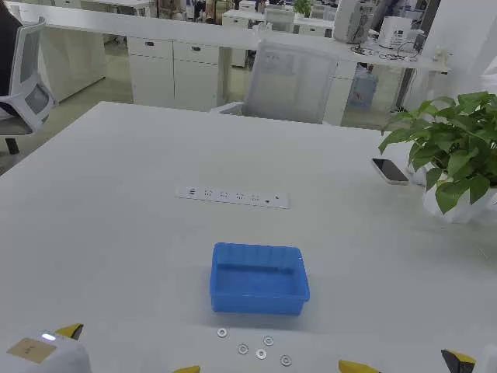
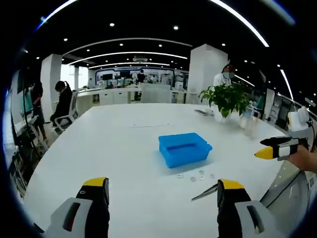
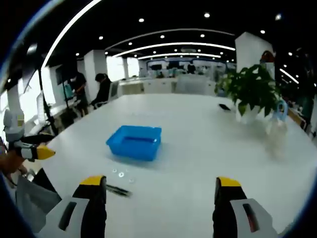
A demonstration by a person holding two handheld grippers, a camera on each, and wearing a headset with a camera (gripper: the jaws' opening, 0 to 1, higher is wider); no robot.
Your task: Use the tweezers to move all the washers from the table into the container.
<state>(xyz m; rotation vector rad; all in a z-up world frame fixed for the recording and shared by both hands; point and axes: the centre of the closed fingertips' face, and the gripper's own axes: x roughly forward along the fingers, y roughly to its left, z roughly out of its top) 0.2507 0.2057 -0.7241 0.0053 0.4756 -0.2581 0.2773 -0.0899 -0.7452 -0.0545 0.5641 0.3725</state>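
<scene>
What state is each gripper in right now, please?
Left gripper: open, holding nothing.
Right gripper: open, holding nothing.

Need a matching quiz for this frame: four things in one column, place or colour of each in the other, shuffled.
Things:
1 container
2 washers
3 phone
4 power strip

Place or colour:
a lying beside the plant
b loose, on the near side of the container
c blue, open-topped
d white, flat, beyond the container

Pairs: 1-c, 2-b, 3-a, 4-d
</scene>
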